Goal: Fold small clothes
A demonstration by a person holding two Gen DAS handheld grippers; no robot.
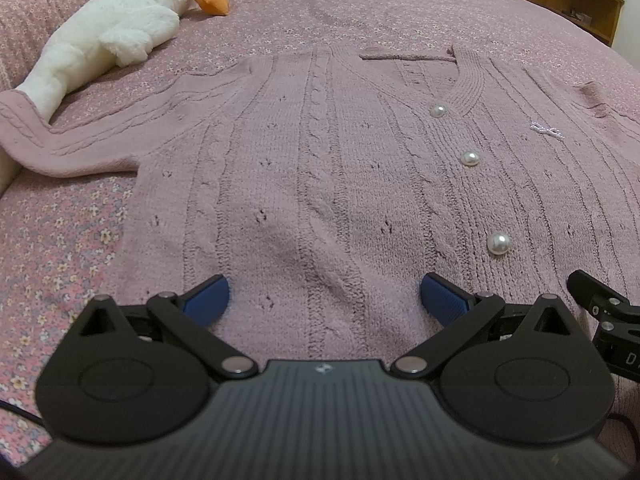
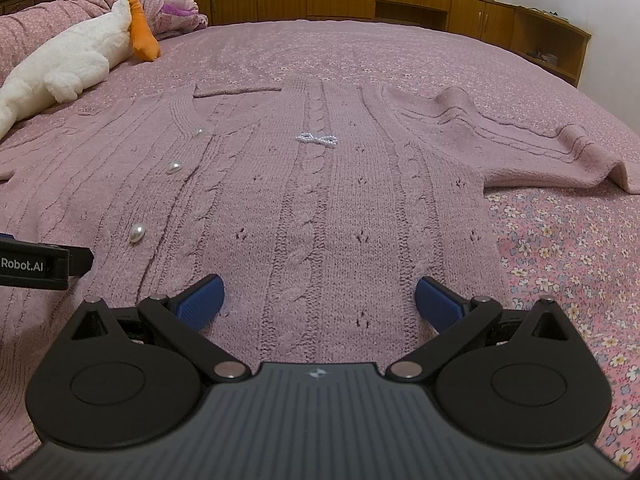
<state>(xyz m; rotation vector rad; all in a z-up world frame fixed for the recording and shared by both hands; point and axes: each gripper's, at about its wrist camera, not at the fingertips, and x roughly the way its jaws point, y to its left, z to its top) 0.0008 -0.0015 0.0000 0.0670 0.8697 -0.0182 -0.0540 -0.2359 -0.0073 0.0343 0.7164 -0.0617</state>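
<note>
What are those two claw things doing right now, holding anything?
Left gripper: open, holding nothing, over the cardigan.
Right gripper: open, holding nothing, over the same cardigan.

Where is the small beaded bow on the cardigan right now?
The small white beaded bow sits on the chest of the mauve cable-knit cardigan, right of the pearl button row. In the left wrist view it appears far right.

One mauve cable-knit cardigan (image 1: pixel 320 168) lies on the bed, bearing three round pearl buttons (image 1: pixel 470 158) and one small beaded bow (image 2: pixel 318 139). One white plush goose with an orange beak (image 1: pixel 108 28) rests near the bed's far left corner. Two black claws with blue pads show.
</note>
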